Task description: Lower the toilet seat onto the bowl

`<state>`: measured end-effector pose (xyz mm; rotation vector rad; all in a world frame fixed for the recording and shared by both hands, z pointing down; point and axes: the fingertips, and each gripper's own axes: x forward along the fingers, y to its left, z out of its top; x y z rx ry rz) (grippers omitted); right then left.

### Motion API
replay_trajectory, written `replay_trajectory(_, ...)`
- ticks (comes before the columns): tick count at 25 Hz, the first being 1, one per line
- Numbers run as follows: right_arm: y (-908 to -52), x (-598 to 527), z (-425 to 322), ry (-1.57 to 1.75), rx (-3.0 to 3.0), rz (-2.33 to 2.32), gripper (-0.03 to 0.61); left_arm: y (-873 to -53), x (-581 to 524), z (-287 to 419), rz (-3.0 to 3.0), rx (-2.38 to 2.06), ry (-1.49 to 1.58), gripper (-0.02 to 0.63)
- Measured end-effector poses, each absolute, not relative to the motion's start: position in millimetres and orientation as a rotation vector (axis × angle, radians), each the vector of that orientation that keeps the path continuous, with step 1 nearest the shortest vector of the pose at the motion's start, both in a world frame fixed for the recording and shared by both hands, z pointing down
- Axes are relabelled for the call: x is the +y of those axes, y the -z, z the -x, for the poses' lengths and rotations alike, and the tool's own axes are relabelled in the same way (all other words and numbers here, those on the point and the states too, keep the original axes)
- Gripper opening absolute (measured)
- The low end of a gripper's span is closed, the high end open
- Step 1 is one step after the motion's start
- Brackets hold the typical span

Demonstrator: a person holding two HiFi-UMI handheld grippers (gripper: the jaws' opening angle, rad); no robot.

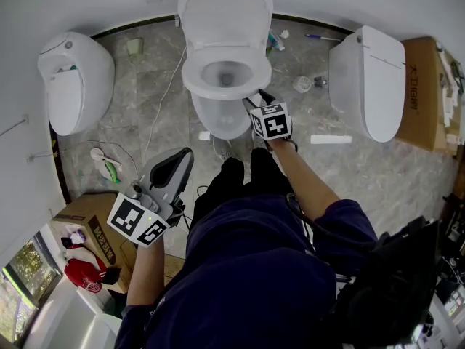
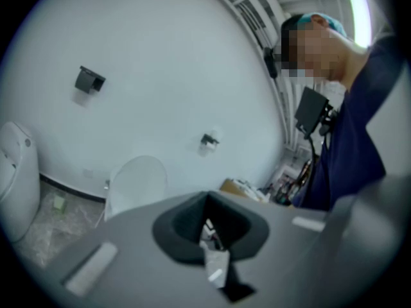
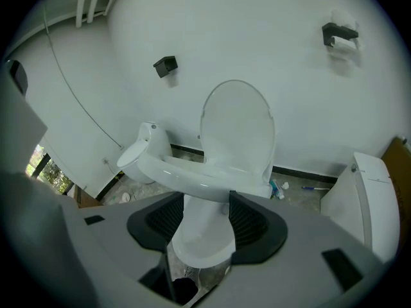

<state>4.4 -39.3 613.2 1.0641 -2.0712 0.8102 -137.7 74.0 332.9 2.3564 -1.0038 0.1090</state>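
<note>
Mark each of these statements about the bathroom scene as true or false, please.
1. The lid of the middle toilet stands upright. True.
2. The right gripper is clamped on that lid. False: its jaws are open and grip nothing, down by the front of the bowl.
3. The left gripper touches the middle toilet. False: it is held back beside the person's body.
4. The right toilet has its lid closed. True.

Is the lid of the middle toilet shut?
No, the lid is raised against the wall, leaving the bowl open.
</note>
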Motion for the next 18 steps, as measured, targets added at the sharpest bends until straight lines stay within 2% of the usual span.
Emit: replay_trajectory(18,-632.5,-3.4,-8.4,-0.987,-2.048,-1.040,0.216,-338.4,89.7,125.5,-2.334,-0.980,-0.139,0.003)
